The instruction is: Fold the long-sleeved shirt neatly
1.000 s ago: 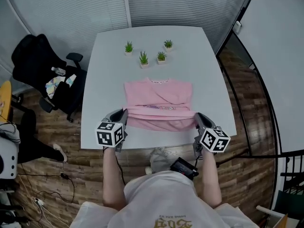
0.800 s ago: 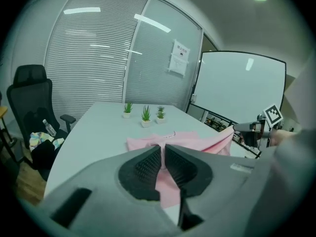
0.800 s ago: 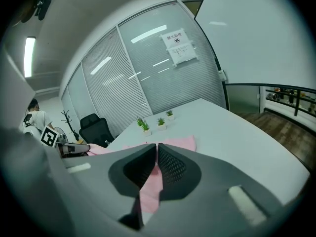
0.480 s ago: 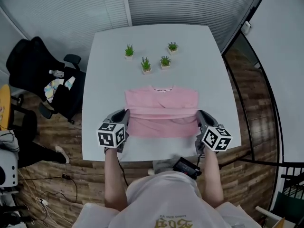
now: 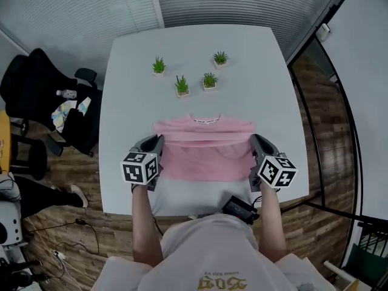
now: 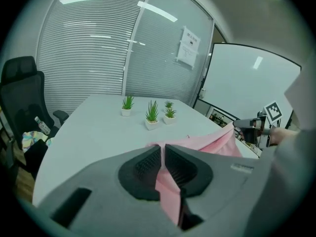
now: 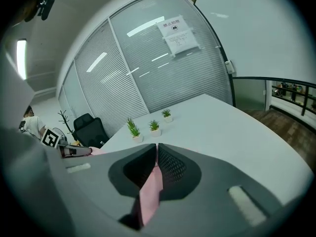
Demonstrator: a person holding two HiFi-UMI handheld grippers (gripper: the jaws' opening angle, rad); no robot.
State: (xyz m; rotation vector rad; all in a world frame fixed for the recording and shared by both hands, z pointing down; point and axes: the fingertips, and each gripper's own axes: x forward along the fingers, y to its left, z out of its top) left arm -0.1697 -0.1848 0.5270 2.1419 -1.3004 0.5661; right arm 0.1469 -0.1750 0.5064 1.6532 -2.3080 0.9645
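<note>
Long-sleeved shirt (image 5: 205,156): left tool (image 5: 157,143) and right tool (image 5: 254,143) are each clamping one side edge above the surface (image 5: 254,59). Risk: uneven travel skewing the fold, or thin cloth slipping free.

Soft pink cloth shirt (image 5: 205,156) on smooth matt table (image 5: 260,59).

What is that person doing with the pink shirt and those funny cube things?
A person is folding a pink shirt on a white table. They hold a hand-held gripper in each hand. The left hand-held gripper is shut on one side of the shirt and the right hand-held gripper is shut on the other, so the cloth stretches between them. Four little potted plants stand further back on the table.
</note>
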